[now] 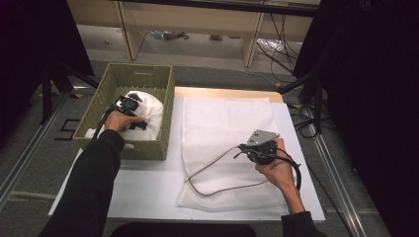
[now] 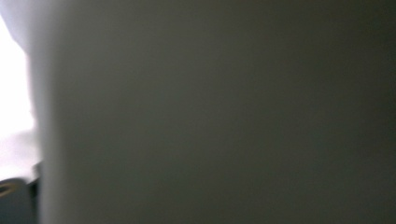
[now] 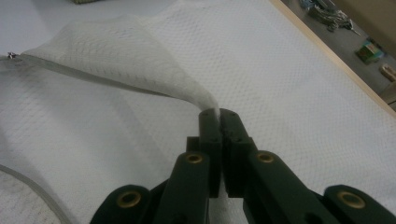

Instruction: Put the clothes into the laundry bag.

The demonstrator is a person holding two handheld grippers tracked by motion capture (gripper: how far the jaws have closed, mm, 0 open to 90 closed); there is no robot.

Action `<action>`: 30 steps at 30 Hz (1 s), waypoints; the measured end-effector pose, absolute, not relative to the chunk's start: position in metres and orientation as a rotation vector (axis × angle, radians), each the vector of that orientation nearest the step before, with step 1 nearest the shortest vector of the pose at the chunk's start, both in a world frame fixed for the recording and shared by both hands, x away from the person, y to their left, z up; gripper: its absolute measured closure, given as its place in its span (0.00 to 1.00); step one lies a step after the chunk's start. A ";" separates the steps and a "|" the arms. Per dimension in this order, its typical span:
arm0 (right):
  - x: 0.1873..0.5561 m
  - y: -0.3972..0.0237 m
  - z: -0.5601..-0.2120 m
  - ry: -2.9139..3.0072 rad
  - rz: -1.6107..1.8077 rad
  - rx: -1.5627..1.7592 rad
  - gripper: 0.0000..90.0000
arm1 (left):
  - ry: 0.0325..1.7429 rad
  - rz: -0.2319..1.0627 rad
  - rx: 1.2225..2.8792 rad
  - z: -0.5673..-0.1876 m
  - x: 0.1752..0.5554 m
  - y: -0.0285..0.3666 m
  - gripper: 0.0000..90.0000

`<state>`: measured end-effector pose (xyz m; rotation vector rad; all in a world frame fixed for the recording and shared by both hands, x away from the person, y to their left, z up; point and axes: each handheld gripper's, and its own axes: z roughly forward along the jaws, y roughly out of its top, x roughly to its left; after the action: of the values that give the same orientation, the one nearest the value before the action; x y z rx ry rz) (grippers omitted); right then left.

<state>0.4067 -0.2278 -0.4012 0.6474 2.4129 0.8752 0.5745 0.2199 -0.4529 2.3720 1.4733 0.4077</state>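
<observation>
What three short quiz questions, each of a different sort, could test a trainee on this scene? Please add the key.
1. True or false: the right gripper pinches the white textured cover.
2. Where does the white pillow lie? A) in the woven basket B) on the floor C) under the table
3. Fill in: the left gripper is over the ____.

Key: 1 true; 2 A; 3 basket
</observation>
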 end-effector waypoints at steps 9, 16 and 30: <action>0.406 -0.228 -0.400 2.411 0.876 0.662 1.00 | 1.407 0.339 2.373 -0.454 0.572 0.217 0.38; 0.405 -0.229 -0.400 2.413 0.873 0.661 1.00 | 1.442 0.340 2.260 -0.448 0.567 0.229 0.65; 0.407 -0.232 -0.400 2.407 0.884 0.664 1.00 | 1.478 0.370 1.949 -0.420 0.563 0.242 0.74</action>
<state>0.4073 -0.2321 -0.3995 0.6642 2.4065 0.8838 0.5629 0.2420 -0.4201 1.9488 1.4784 0.3702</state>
